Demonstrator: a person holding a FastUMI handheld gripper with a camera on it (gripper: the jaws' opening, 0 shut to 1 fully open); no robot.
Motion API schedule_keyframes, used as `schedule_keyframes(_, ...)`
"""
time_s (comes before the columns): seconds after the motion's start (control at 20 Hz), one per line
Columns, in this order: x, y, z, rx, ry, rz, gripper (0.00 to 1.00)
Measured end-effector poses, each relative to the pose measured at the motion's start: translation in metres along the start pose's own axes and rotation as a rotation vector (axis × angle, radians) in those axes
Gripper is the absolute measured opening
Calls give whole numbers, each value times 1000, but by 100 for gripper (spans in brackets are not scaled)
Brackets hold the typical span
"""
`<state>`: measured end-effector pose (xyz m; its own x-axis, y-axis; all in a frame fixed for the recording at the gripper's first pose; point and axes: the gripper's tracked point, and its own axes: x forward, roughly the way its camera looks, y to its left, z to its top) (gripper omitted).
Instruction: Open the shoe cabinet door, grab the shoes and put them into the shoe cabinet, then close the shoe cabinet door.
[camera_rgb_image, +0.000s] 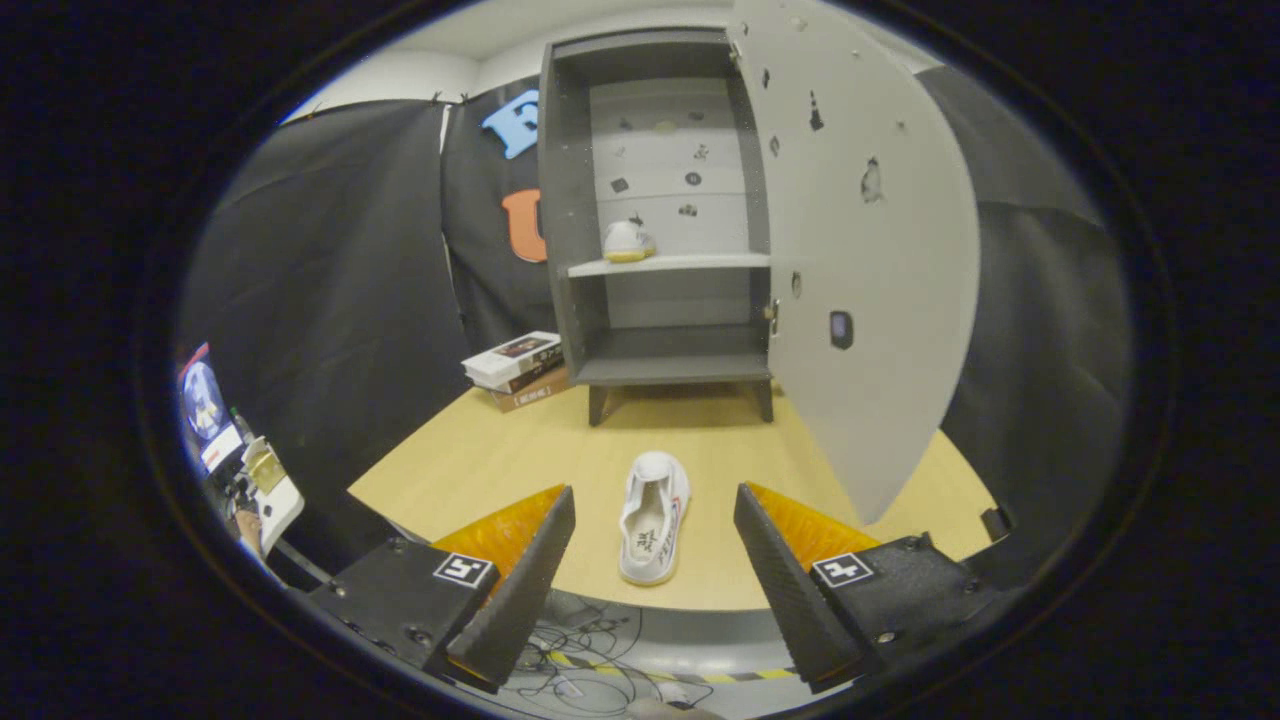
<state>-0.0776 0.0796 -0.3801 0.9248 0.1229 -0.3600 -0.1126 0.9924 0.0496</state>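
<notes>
Starting off to the left of the shoe cabinet (660, 215): a small stack of books (517, 368) sits on the worktop (470, 460), right up against the cabinet's left side. The cabinet itself stands at the back of the worktop with its door (865, 250) swung wide open to the right. One white shoe (628, 241) is already on the middle shelf (668, 264), left of centre; looks like yellowish trim on it, but it's too small to be sure. In front of the cabinet, near the worktop's front edge, a second white shoe (654, 516) lies opening-up, lengthwise toward the cabinet. The gripper (655, 530) has its fingers spread wide and holding nothing, shoe sitting between them, untouched.
</notes>
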Motion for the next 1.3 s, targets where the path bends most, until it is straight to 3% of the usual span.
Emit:
schedule_keyframes(0.25,88,36,-34,-6,81,61,100)
schedule_keyframes(0.6,179,40,-73,-14,198,41,100)
schedule_keyframes(0.75,208,29,-77,-11,231,-6,100)
schedule_keyframes(1.15,251,39,-80,-37,293,24,100)
schedule_keyframes(1.3,257,32,-83,-46,303,18,95)
